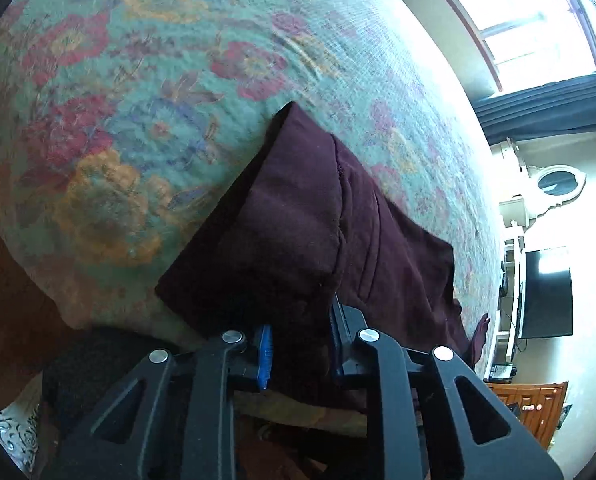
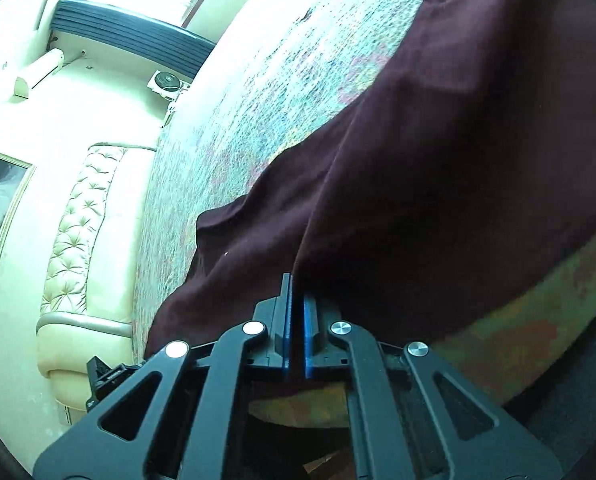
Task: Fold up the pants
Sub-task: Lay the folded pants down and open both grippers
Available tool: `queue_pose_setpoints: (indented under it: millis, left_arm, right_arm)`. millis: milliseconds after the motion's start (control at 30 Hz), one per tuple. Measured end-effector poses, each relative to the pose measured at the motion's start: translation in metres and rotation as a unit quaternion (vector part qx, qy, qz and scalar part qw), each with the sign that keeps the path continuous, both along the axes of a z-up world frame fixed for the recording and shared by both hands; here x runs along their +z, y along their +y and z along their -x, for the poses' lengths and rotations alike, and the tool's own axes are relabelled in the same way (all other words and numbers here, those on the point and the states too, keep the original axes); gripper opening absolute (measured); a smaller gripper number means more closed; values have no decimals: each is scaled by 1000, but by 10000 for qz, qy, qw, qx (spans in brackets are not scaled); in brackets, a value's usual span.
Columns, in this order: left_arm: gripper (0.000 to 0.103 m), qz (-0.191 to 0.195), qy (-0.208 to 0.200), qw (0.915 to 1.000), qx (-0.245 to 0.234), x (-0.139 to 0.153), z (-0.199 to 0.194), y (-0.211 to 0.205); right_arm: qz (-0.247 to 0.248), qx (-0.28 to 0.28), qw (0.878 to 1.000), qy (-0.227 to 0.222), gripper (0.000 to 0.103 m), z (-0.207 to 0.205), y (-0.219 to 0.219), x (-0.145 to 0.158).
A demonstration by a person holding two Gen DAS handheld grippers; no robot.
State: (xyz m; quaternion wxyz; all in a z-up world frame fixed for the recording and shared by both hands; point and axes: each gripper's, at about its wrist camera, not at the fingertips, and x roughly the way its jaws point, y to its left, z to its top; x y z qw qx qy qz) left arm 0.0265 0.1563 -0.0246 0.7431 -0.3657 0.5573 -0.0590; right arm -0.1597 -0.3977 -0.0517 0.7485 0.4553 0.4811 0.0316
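Dark maroon pants [image 1: 298,220] lie on a bed with a floral bedspread [image 1: 138,100]. In the left wrist view my left gripper [image 1: 300,340] is shut on a thick bunch of the pants fabric at the bed's near edge; a seam runs up the cloth ahead of it. In the right wrist view the pants [image 2: 438,160] stretch away up and to the right across the bedspread [image 2: 298,80]. My right gripper [image 2: 297,316] is shut on a thin fold of the pants, its blue pads nearly touching.
A tufted cream headboard [image 2: 82,220] stands left of the bed in the right wrist view. A dark TV [image 1: 546,292], a wooden cabinet [image 1: 534,404] and a bright window [image 1: 526,20] are beyond the bed in the left wrist view.
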Motion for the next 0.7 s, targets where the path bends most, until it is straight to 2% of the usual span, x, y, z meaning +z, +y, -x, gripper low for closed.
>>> queue_pose_setpoints:
  millis: [100, 200, 333, 400, 467, 533, 600, 633, 700]
  left_arm:
    - [22, 106, 181, 9998, 9, -22, 7, 7]
    - [23, 135, 134, 9998, -40, -22, 6, 8]
    - [28, -331, -139, 9981, -503, -5, 6, 6]
    - [32, -663, -275, 9947, -731, 6, 14, 3]
    - [40, -958, -432, 9909, -838, 17, 23, 4]
    - [55, -1315, -673, 9858, -796, 29, 26, 4]
    - [67, -1673, -1000, 9782, -722, 42, 20, 1]
    - [73, -1794, -1124, 9747, -720, 46, 14, 0]
    - [77, -2019, -1260, 9694, -596, 50, -3, -9]
  right_arm:
    - [-95, 5, 9994, 328, 4, 9, -3, -19]
    - [-312, -95, 9986, 406, 4, 17, -7, -29]
    - [-34, 95, 9992, 399, 15, 20, -16, -5]
    - [151, 119, 9994, 289, 25, 20, -30, 12]
    - [371, 68, 9992, 132, 27, 15, -49, 33]
    - [712, -78, 9974, -70, 31, 0, -76, 54]
    - [991, -289, 9944, -243, 41, -25, -109, 69]
    - [1137, -437, 9921, -310, 41, -40, -128, 74]
    - [1402, -625, 9875, -348, 42, -69, -158, 80]
